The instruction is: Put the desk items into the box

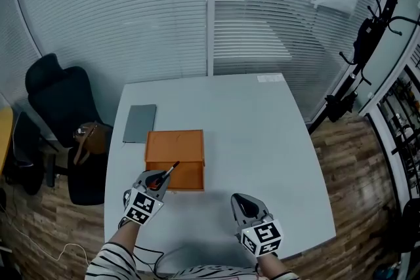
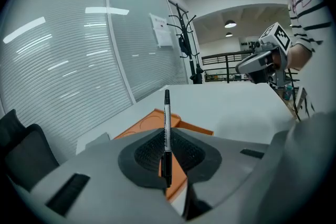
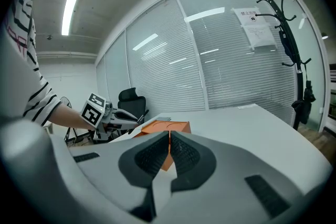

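Left gripper view: left claw (image 2: pixel 167 136) nearly closed, pinching a black pen (image 2: pixel 167 110).

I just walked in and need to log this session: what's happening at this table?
A person works at a white table with a two-jaw gripper in each hand. The left gripper is clamped on a marker pen, held at the near edge of the orange box. The right gripper is shut and empty, off to the box's right. A flat grey pad lies by the box's far left corner.
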`<state>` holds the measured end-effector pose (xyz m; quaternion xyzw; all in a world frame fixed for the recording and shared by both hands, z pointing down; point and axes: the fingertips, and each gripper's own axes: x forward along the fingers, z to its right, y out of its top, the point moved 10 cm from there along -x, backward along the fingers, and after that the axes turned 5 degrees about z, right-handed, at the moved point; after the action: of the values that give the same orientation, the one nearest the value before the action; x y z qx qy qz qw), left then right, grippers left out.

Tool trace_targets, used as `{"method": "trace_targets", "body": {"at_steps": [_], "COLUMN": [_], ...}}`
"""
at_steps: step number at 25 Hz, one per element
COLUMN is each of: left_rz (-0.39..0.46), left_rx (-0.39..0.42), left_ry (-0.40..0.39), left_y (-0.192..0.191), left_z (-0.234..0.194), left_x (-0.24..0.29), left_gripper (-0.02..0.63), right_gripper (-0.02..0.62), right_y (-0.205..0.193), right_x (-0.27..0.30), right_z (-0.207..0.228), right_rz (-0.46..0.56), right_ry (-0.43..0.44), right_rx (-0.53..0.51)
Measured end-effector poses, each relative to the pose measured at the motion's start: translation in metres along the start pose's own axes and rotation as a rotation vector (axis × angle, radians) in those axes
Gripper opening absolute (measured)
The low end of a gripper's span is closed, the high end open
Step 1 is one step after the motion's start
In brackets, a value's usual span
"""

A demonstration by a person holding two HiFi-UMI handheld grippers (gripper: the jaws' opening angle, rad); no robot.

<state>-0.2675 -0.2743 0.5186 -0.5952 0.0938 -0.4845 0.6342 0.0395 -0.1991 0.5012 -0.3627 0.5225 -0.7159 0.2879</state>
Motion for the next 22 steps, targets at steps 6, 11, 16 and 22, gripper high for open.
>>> {"method": "trace_targets", "body": {"at_steps": [6, 11, 16, 22], "left_rz": [-0.077, -0.145, -0.234, -0.312], "left_rx": [0.044, 0.074, 0.122, 0.193], "left_ry": [-0.060, -0.103, -0.159, -0.220], "left_y": [-0.010, -0.021, -0.033, -0.040], "left_z": [-0.001, -0.001, -0.001, -0.003], "left_x": [0.026, 0.044, 0.061, 0.077], "left_gripper": [0.052, 0.052, 0.052, 0.052], "right_gripper": [0.027, 0.028, 0.028, 0.027], "right_y": [-0.005, -0.006, -0.010, -0.011], "right_x": [0.004, 0.010, 0.014, 0.018], "right_z": [0.003, 0.006, 0.008, 0.009], "right_rz": [-0.014, -0.020, -0.032, -0.036], "right_ry": [0.002, 0.008, 0.009, 0.007], "right_rx": [0.004, 0.004, 0.009, 0.014]}}
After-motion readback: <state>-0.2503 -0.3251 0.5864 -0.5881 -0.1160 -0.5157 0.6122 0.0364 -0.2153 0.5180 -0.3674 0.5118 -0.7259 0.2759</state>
